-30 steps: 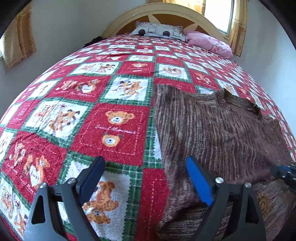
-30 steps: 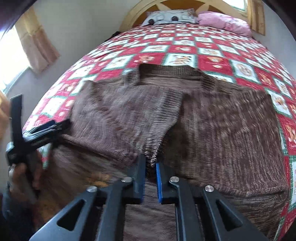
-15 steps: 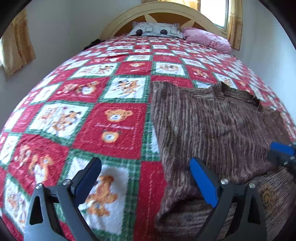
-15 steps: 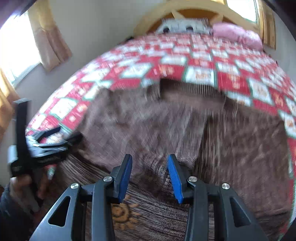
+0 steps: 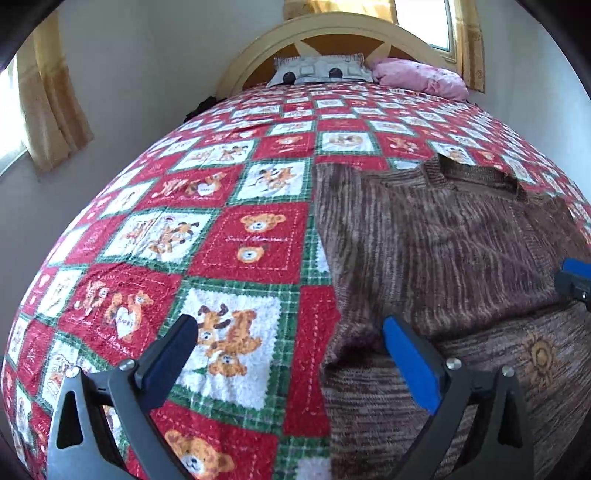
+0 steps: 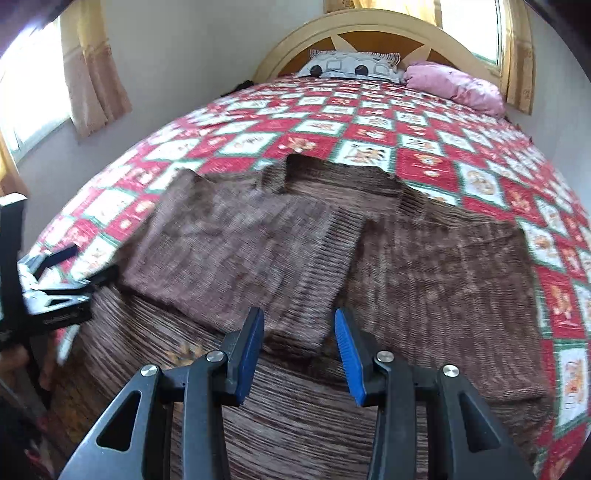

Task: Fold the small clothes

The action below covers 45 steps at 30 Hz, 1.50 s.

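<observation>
A brown knit sweater (image 5: 436, 243) lies flat on the bed, collar toward the headboard. Its left sleeve (image 6: 240, 254) is folded across the chest, as the right wrist view shows. My left gripper (image 5: 291, 350) is open and empty, above the sweater's left edge and the quilt. My right gripper (image 6: 299, 332) is open and empty, just above the folded sleeve's cuff. The right gripper's blue tip (image 5: 574, 275) shows at the right edge of the left wrist view. The left gripper (image 6: 66, 269) shows at the left of the right wrist view.
The bed carries a red, green and white teddy-bear quilt (image 5: 192, 236). A grey pillow (image 5: 321, 70) and a pink pillow (image 5: 421, 77) lie at the wooden headboard (image 6: 369, 33). Walls and curtained windows (image 6: 92, 62) stand on both sides.
My right gripper let go of the sleeve cuff, opened and drew back. The sleeve now lies folded on the chest. My left gripper rose and drew back a little, still open.
</observation>
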Tool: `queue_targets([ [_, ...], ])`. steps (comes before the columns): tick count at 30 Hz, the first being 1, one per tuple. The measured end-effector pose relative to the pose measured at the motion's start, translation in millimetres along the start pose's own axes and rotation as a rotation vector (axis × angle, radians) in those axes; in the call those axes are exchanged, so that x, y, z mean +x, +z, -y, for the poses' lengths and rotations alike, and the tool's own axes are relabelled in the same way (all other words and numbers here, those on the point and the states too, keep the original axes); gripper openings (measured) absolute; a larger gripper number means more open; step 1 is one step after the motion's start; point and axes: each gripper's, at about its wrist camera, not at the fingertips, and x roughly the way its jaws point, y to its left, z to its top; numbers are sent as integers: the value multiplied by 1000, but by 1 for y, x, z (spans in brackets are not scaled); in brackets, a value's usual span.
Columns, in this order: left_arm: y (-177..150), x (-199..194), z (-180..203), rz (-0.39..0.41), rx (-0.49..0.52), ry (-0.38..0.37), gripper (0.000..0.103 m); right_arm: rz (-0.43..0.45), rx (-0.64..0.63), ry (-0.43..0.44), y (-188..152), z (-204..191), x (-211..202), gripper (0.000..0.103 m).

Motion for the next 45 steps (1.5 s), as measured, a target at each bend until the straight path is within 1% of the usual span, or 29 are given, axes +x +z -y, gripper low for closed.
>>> queue_targets([
  [2, 0, 1, 3, -5, 16, 10, 103, -27, 18, 6, -3, 5, 7, 42],
  [4, 0, 1, 4, -3, 24, 16, 103, -20, 42, 18, -5, 8, 6, 42],
  [10, -1, 3, 4, -10, 14, 5, 103, -14, 50, 15, -10, 9, 1, 42],
  [13, -1, 5, 4, -20, 12, -9, 103, -25, 55, 17, -12, 14, 4, 48],
  [16, -1, 6, 3, -26, 3, -18, 103, -19, 72, 11, -10, 15, 0, 48],
  [20, -2, 4, 5, -19, 12, -5, 103, -20, 52, 5, -12, 12, -2, 48],
  [23, -3, 0, 7, -9, 29, 12, 103, -4, 72, 37, -6, 17, -6, 48],
  [25, -2, -5, 7, 13, 34, 14, 103, 7, 105, 64, 3, 25, -7, 48],
  [28, -2, -9, 2, 25, 9, 9, 103, 20, 115, 71, 12, 28, -6, 48],
  [32, -4, -2, 8, -9, 43, 10, 103, 5, 67, 99, 14, 16, 4, 48],
  [33, -4, 0, 10, -15, 55, 8, 103, -3, 56, 85, 14, 14, 9, 48],
  [35, -4, 2, 14, -26, 76, 6, 103, -58, 52, 24, 12, 15, 26, 43],
  [37, -4, 2, 15, -27, 80, 11, 103, -45, 73, 42, 10, 21, 27, 40],
  [39, -5, -2, 14, -12, 79, 16, 103, -41, 60, 34, 8, 21, 22, 39],
  [42, -5, -9, 11, 5, 72, 10, 103, -9, 21, -5, 4, 24, 6, 39],
  [44, -4, -13, 10, 12, 65, -3, 103, 15, 31, -36, 1, 35, -9, 40],
  [45, -4, -15, 10, 15, 63, -10, 103, 20, 34, -66, 0, 42, -14, 40],
])
